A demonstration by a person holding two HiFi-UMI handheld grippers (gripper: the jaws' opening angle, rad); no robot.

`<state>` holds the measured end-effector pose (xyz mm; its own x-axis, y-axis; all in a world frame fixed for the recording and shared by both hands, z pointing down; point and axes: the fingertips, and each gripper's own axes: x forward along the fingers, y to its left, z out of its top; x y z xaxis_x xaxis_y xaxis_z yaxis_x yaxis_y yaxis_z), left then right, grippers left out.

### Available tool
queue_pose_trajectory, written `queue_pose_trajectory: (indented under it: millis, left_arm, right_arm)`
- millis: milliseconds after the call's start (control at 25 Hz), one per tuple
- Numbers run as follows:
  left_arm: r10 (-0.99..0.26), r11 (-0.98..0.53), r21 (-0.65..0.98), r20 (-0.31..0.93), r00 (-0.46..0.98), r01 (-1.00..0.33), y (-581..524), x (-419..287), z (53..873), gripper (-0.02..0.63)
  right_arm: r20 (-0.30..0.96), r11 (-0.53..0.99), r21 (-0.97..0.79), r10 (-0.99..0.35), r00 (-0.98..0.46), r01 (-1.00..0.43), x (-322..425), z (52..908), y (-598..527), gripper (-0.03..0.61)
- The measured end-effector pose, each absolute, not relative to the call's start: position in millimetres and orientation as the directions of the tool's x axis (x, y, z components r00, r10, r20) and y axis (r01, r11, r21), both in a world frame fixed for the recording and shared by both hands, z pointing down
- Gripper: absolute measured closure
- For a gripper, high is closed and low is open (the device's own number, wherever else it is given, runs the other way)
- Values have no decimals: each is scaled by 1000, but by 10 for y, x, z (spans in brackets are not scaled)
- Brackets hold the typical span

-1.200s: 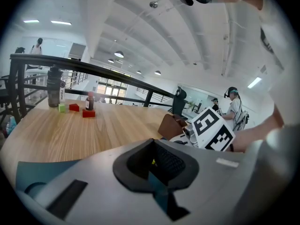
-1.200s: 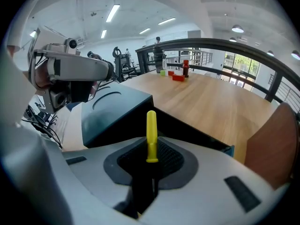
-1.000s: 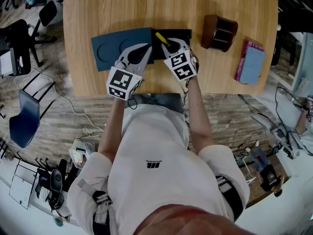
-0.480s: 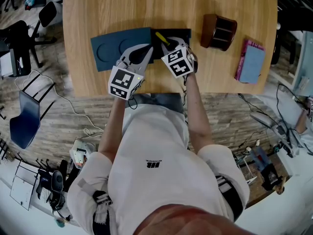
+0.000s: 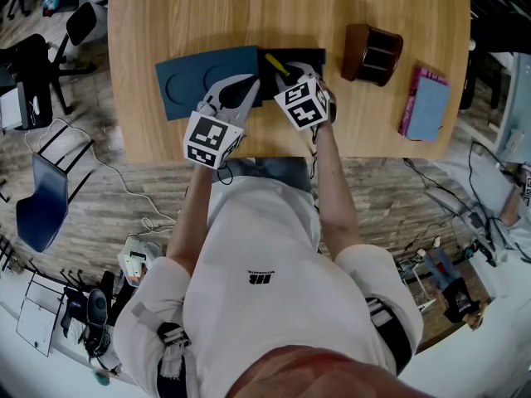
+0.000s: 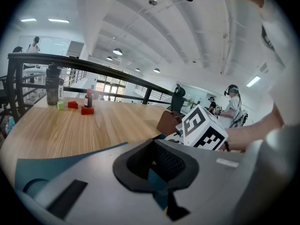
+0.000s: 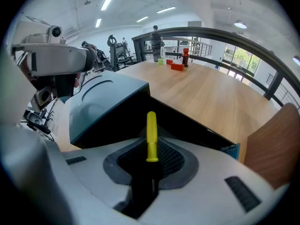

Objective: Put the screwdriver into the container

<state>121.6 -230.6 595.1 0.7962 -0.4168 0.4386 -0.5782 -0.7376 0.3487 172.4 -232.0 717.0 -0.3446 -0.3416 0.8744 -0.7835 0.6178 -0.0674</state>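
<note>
1. Container [image 5: 305, 58]: black open box on the wood-grain table [image 5: 249, 11]. Its teal lid [image 5: 199, 80], a flat slab with round recesses, lies just left of it.
2. Screwdriver [image 7: 151, 131]: the smooth yellow handle pokes forward over the container's black opening. I can't tell if it touches the bottom.
3. My right tongs [image 7: 150, 164] are clamped narrow on the screwdriver's dark end, pointing steeply down.
4. My left tongs [image 6: 157, 167] are pinched down on the lid's edge. Teal shows between the mesh-textured pads.
5. Brown holder [image 5: 372, 55], with rounded corners and divided slots, sits right of the container, apart from it. A pink and blue book [image 5: 425, 106] lies further right, near the table edge.
6. At the far end of the table: red blocks [image 6: 87, 110], a small green cube [image 6: 60, 106] and a dark bottle [image 6: 88, 98], well clear of both tongs.
</note>
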Motion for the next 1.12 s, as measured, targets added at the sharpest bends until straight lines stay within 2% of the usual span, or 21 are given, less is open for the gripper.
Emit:
queue_pose_trajectory:
  millis: [400, 760, 1120]
  left_arm:
    - [-412, -744, 344, 439, 798, -573, -2248, 1175, 5919, 601]
    - [-410, -757, 330, 434, 803, -564, -2244, 1135, 5852, 601]
    - [-399, -778, 316, 420, 815, -543, -2203, 1078, 5739, 601]
  right_arm:
    - [877, 618, -39, -356, -324, -785, 1731, 7168, -2304, 502]
    - [874, 619, -28, -366, -320, -785, 1711, 7148, -2287, 446]
    - [838, 572, 4, -450, -310, -820, 1762, 6932, -2249, 446]
